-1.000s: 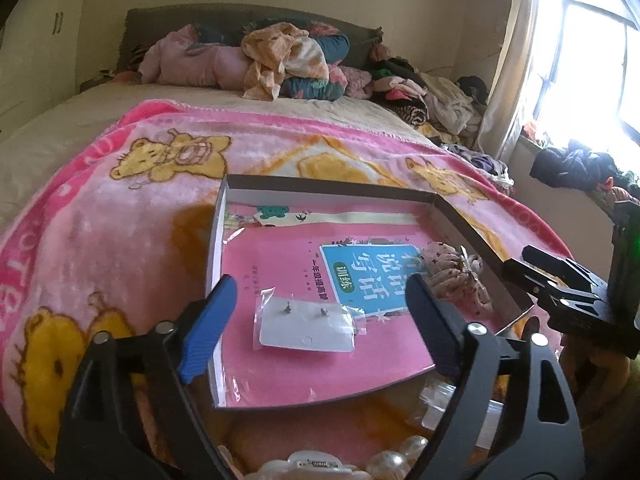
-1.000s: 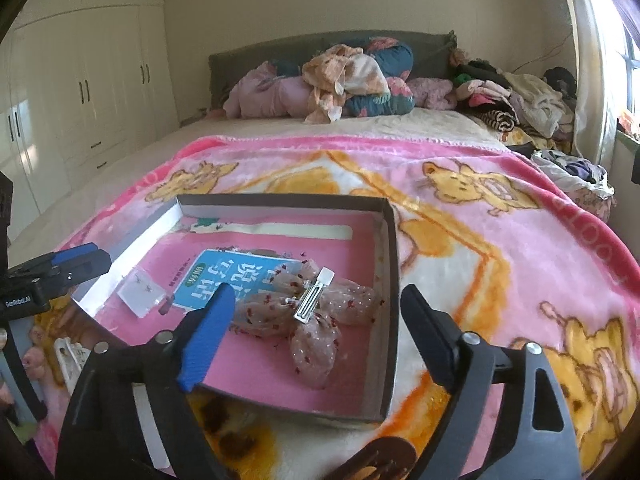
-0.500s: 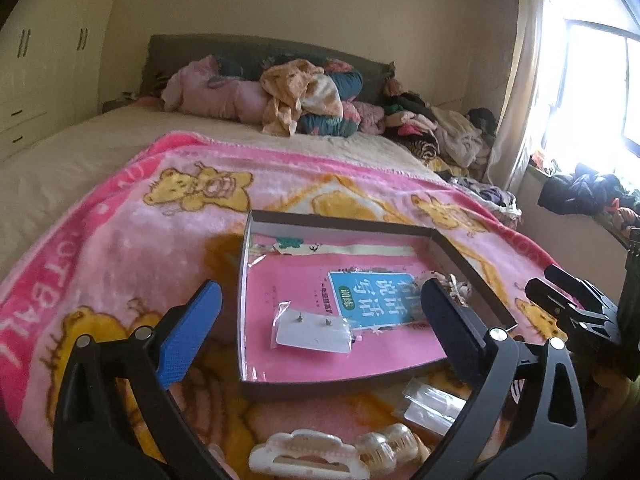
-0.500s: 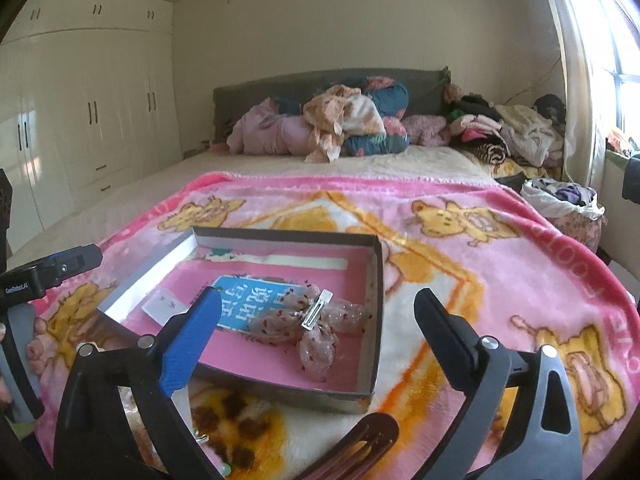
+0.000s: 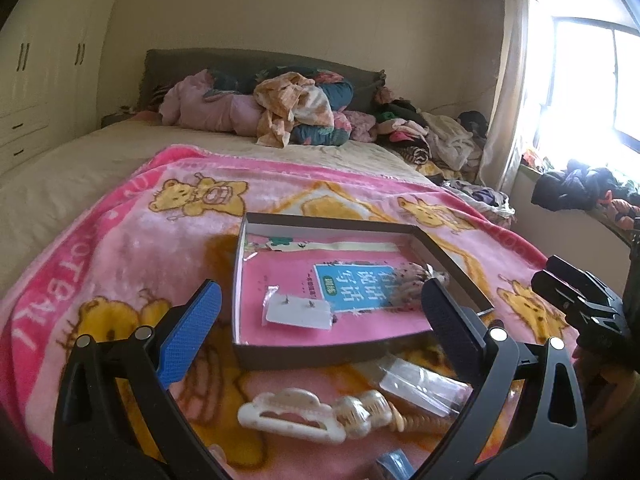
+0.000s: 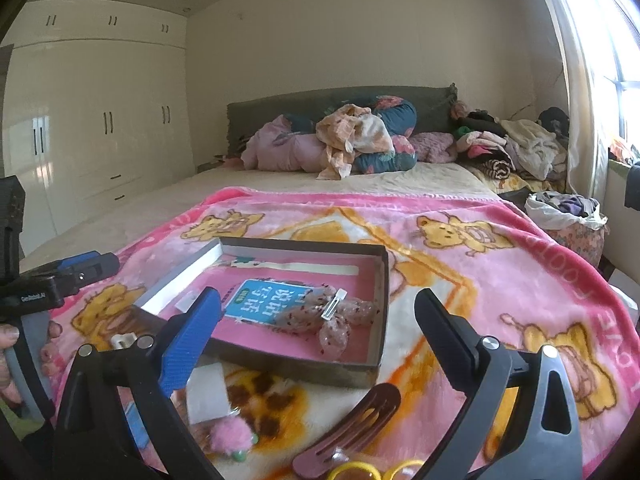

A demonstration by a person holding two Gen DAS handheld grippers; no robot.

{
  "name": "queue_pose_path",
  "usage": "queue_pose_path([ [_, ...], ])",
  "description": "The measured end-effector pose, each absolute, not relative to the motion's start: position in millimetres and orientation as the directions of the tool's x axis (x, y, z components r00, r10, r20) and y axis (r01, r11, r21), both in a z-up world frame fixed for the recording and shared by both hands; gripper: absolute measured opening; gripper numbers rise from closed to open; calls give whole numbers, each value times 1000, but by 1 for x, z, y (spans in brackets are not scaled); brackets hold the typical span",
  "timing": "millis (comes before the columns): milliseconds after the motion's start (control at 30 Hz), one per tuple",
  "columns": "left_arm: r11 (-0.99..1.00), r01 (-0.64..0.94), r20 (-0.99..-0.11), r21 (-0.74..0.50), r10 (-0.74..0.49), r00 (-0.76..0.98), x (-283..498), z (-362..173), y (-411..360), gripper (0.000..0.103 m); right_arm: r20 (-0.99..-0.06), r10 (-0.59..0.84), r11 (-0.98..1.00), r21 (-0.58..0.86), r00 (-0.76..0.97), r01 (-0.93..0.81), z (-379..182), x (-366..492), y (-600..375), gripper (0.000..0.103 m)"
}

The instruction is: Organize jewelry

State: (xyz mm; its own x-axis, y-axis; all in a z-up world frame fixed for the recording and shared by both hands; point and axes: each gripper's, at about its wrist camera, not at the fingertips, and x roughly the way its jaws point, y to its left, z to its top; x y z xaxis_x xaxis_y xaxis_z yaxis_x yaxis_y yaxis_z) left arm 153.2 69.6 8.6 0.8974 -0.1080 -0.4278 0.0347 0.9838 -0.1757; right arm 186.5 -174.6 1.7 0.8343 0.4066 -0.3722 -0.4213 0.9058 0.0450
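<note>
Inside box point(image 6: 382, 300) — hair clip point(image 6: 333, 305) diagonal

left claw point(image 5: 320, 312) agape, empty | earring card point(image 5: 299, 312) in box point(image 5: 320, 354)

Left black plastic two-finger gripper point(image 5: 320, 312) with one blue textured pad point(image 5: 190, 330) and one black pad point(image 5: 450, 326), silver round screws, right black plastic gripper point(image 6: 316, 332) built alike, bare-skinned hand point(image 6: 12, 360) on a grey handle, small white lettering on the body.
</note>
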Motion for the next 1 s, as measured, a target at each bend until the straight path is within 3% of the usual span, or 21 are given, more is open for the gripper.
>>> queue_pose_path([
  [567,985,62,-421,-160,-124,898,116,1,55,91,-389,434,889,41,812,-456,-16,135,-181,95],
  [1000,983,95,-479,-159,-161,863,95,-19,41,91,-432,446,878,40,784,-477,-29,109,-190,95],
])
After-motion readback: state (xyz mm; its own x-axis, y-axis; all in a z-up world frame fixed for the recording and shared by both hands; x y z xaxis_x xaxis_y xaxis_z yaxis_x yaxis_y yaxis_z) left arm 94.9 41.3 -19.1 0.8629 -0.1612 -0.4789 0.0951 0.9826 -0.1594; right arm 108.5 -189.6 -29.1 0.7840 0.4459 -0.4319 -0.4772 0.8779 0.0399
